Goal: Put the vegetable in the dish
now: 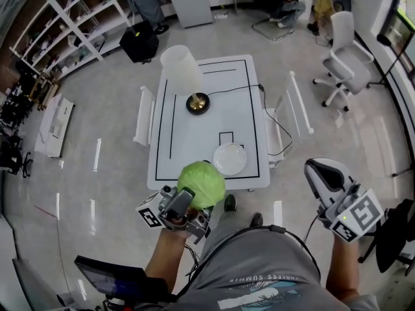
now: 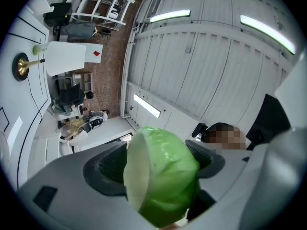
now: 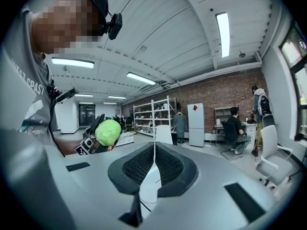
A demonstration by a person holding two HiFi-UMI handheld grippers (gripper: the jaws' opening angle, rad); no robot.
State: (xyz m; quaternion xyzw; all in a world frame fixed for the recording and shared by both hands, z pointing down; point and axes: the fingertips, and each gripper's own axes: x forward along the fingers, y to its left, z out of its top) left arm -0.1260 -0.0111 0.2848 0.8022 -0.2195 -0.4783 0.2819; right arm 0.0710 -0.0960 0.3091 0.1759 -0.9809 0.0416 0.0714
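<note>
The person wears a grey printed T-shirt (image 1: 259, 264), crossed by a black cable (image 1: 272, 227). The grey right gripper (image 1: 320, 169) carries a black-and-white marker cube (image 1: 358, 216).

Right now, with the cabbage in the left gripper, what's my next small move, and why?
Probably ease the left gripper forward and slightly right until the cabbage hangs over the plate. The fingers grip the cabbage; the empty plate lies just beyond it, to its right, in the head view.
</note>
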